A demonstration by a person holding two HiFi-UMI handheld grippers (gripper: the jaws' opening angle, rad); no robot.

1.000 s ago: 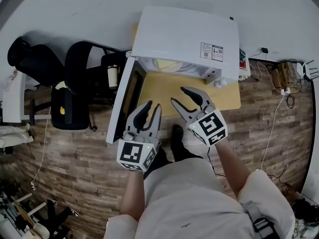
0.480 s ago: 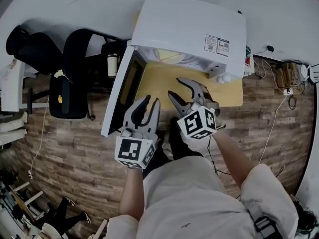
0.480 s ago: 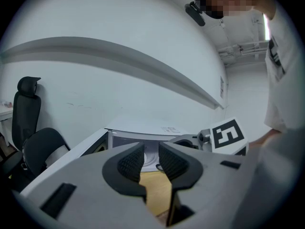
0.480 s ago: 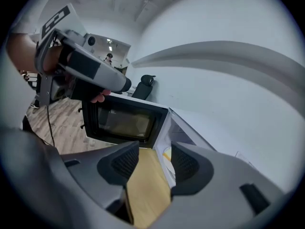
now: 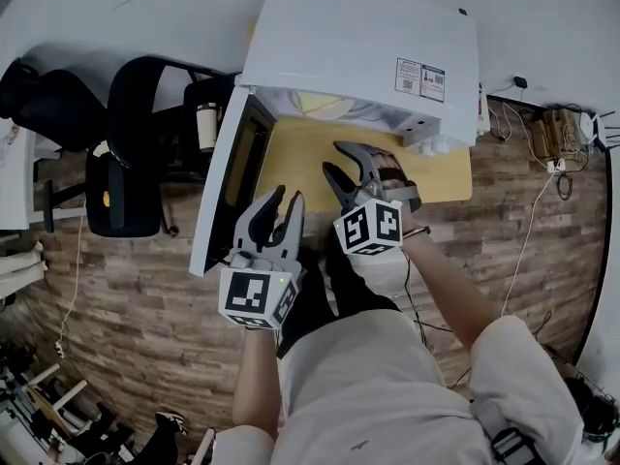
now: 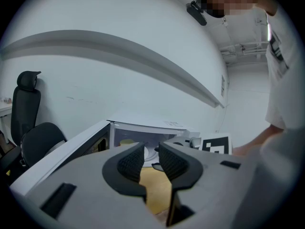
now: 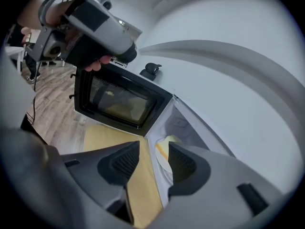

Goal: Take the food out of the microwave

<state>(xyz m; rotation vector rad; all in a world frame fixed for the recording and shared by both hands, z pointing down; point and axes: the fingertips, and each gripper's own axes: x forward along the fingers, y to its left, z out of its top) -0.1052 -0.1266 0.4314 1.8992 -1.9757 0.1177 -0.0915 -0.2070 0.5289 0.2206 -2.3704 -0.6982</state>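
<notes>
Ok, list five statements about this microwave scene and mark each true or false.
1. The microwave door stands open. True.
2. Yellow food sits inside the microwave. True.
3. The right tongs grip the food. False: they have just been opening and stand apart, empty, in front of the microwave.
4. The left tongs are clamped on the door. False: they are open with nothing between them.
5. In the head view, a black chair stands left of the microwave. True.

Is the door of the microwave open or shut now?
Open: the door stands swung out leftward, and yellow food shows inside the microwave.
</notes>
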